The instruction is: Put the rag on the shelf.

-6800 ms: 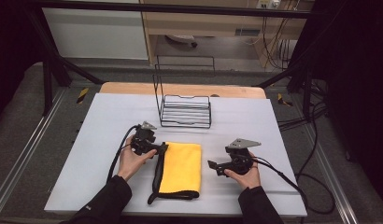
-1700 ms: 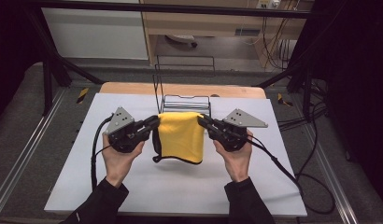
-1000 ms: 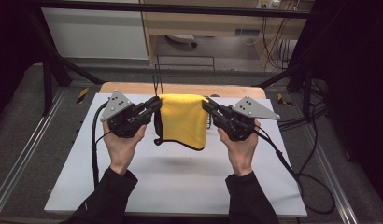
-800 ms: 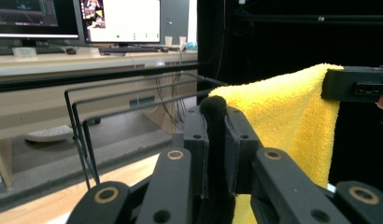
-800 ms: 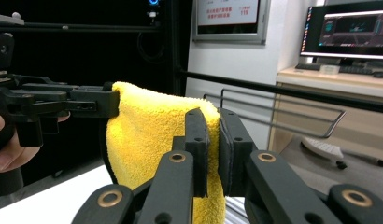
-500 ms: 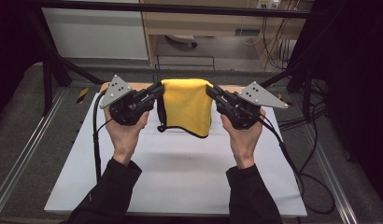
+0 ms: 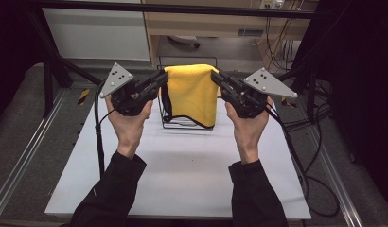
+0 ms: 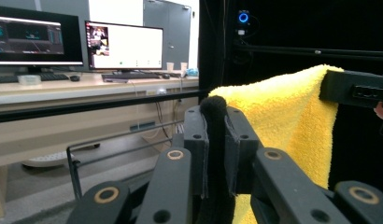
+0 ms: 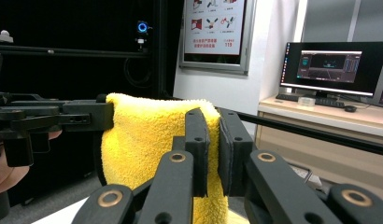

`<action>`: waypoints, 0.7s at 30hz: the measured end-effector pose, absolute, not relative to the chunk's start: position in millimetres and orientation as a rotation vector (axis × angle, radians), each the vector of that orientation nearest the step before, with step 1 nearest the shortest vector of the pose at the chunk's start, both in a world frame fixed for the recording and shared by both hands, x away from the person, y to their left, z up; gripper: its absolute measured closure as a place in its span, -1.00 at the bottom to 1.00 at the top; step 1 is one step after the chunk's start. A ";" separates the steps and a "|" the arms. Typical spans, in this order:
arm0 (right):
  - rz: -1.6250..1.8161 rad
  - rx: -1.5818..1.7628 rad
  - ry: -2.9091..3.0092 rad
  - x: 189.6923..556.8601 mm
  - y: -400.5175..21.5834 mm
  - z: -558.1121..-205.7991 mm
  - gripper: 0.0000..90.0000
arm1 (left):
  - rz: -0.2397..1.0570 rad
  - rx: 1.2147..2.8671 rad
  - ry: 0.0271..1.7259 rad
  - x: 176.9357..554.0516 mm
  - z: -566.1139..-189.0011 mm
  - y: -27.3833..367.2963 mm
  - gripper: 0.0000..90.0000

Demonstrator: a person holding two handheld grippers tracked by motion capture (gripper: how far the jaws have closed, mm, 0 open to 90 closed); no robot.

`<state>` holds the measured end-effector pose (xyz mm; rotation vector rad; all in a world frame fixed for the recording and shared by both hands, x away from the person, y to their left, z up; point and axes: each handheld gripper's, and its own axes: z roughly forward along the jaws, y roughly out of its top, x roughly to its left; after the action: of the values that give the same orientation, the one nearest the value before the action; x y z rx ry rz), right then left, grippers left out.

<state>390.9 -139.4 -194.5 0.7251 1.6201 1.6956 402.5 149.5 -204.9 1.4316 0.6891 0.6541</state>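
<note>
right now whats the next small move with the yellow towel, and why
Probably carry it forward and lower it over the black wire rack. The yellow terry towel hangs stretched between the left gripper and right gripper, each shut on a top corner, with the rack's upright frame just behind and below it.

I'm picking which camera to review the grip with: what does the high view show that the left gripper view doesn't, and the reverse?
High view alone: the person's hands and dark sleeves, the white table, and the black wire rack behind the hanging cloth.

Left gripper view alone: a desk with lit monitors and a keyboard in the background, plus a close look at the left gripper shut on the towel's black-edged corner.

Both: the yellow towel stretched in the air between the left gripper and the right gripper, each shut on an upper corner.
</note>
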 end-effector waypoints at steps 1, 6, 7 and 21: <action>1.694 0.725 1.619 391.7 -139.2 -192.7 0.87 | 0.657 1.429 0.688 403.1 -203.0 149.5 0.79; 1.690 0.708 1.607 395.7 -138.2 -184.2 0.87 | 0.667 1.409 0.687 405.9 -194.9 149.9 0.79; 1.688 0.704 1.606 396.4 -138.0 -182.4 0.87 | 0.667 1.403 0.688 406.6 -193.3 149.8 0.79; 1.684 0.677 1.551 408.0 -133.3 -154.6 0.87 | 0.709 1.368 0.665 416.9 -164.2 150.8 0.79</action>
<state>408.0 -133.3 -154.6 0.6770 1.5511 1.6844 416.9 150.8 -164.2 1.3683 0.6654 0.7092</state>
